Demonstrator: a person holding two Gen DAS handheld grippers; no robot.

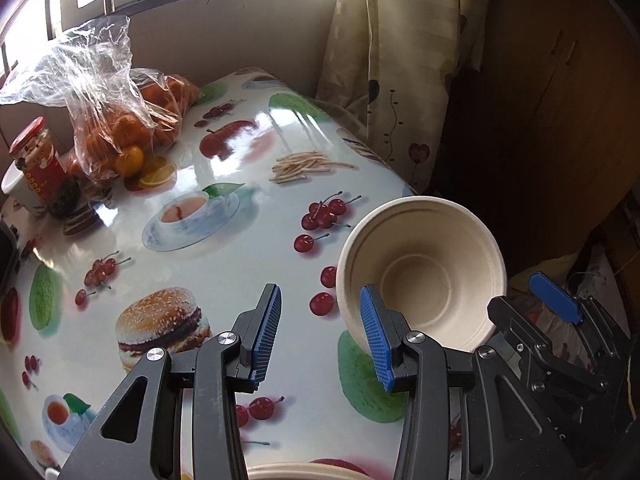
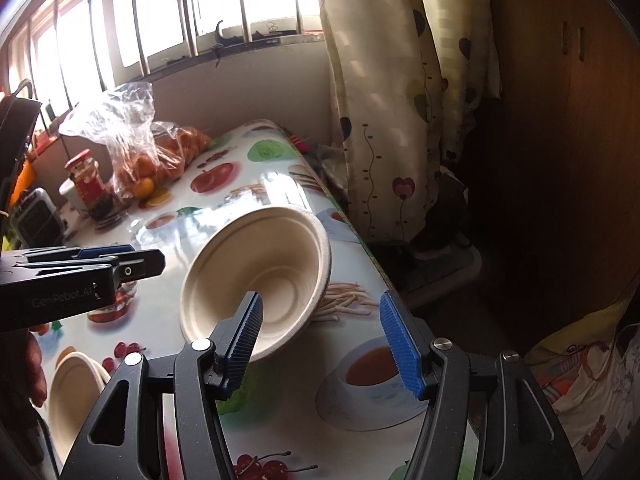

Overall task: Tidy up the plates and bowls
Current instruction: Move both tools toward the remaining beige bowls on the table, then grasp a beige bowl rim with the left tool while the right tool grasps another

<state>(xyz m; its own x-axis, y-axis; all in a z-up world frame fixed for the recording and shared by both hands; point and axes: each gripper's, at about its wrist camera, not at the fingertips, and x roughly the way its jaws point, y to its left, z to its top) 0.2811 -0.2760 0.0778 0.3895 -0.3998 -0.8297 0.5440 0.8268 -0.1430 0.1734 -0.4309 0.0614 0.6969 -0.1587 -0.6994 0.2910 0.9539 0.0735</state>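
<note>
A beige paper bowl (image 2: 260, 272) stands tilted at the right side of the table, its mouth facing both cameras. My right gripper (image 2: 320, 298) is open. Its left finger overlaps the bowl's lower rim, while its right finger stays well apart from the bowl, and no pad presses on it. The same bowl (image 1: 420, 272) appears in the left wrist view, with the right gripper (image 1: 520, 300) at its lower right. My left gripper (image 1: 320, 292) is open over the printed tablecloth, empty, just left of the bowl. A second beige bowl (image 2: 76, 392) lies upright near the table's front.
A plastic bag of oranges (image 1: 120, 120), a red tin (image 1: 36, 160) and a white cup (image 1: 16, 188) crowd the far left of the table (image 1: 240, 168). A curtain (image 1: 392, 60) and a dark cabinet (image 1: 560, 120) stand past its right edge. A hand (image 2: 36, 372) shows at left.
</note>
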